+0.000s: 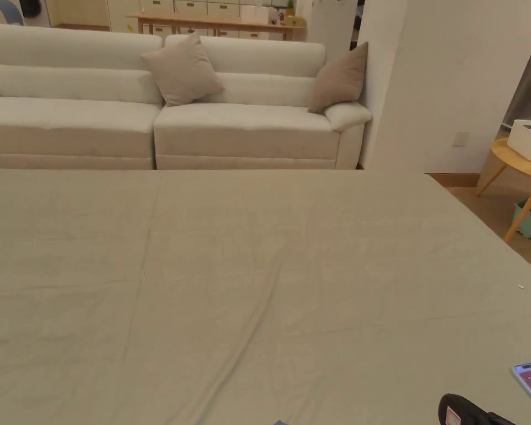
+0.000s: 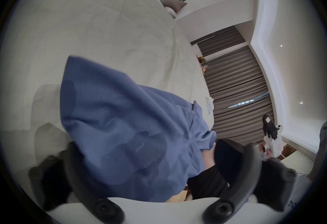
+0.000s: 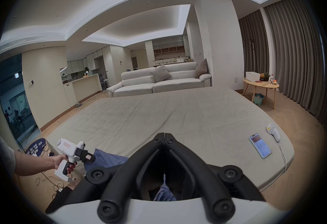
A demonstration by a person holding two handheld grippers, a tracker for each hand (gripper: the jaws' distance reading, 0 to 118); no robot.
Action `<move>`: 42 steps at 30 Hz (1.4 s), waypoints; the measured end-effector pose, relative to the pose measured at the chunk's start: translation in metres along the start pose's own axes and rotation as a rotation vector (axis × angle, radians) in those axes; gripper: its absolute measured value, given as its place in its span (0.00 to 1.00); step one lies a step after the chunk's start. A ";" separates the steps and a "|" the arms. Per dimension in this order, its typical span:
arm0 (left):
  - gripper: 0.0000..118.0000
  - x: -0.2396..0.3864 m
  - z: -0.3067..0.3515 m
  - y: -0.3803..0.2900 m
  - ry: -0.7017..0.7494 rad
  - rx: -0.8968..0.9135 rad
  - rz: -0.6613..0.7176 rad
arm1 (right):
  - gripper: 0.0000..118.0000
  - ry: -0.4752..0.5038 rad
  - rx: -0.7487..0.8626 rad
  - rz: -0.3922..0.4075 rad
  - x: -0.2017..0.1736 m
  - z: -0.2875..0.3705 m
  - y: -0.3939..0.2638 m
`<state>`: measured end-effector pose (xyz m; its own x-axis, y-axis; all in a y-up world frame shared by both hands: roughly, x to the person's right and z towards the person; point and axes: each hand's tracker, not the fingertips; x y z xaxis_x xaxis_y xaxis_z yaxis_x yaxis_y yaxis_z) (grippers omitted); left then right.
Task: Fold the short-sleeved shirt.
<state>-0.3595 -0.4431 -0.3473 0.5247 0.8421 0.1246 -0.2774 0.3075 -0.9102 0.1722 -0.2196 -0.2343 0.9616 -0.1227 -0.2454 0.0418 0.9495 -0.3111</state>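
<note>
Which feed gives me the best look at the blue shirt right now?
The left gripper view: the blue shirt hangs bunched between that camera's tongs, its weave visible. The right gripper view shows one corner by the left gripper and a scrap behind its own closed tongs. The head view catches a sliver at the bottom edge.

Cream sofa [image 1: 165, 105], grey curtains [image 3: 292, 54]

Right gripper [image 3: 165, 135] fingers meet at the tips; left gripper [image 3: 88, 158] seemingly clamped.
</note>
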 end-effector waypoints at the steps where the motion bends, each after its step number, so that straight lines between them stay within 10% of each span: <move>1: 0.42 -0.003 0.001 0.006 0.025 0.031 0.012 | 0.00 0.003 -0.001 0.004 -0.001 0.000 0.000; 2: 0.14 -0.006 0.006 0.005 0.099 0.058 -0.007 | 0.00 0.005 -0.001 0.009 -0.003 -0.001 -0.001; 14: 0.14 0.002 0.066 0.004 0.187 0.228 -0.025 | 0.00 0.020 -0.014 0.018 -0.006 -0.001 -0.004; 24: 0.14 0.020 0.200 0.019 0.568 0.432 -0.022 | 0.00 0.069 0.010 -0.006 -0.008 -0.004 -0.003; 42: 0.14 0.138 -0.020 0.012 0.526 0.000 -0.424 | 0.00 0.053 0.054 -0.065 0.012 0.024 -0.003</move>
<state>-0.2741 -0.3327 -0.3487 0.9101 0.3211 0.2619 0.0385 0.5638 -0.8250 0.1902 -0.2173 -0.2142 0.9408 -0.1980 -0.2753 0.1193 0.9532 -0.2778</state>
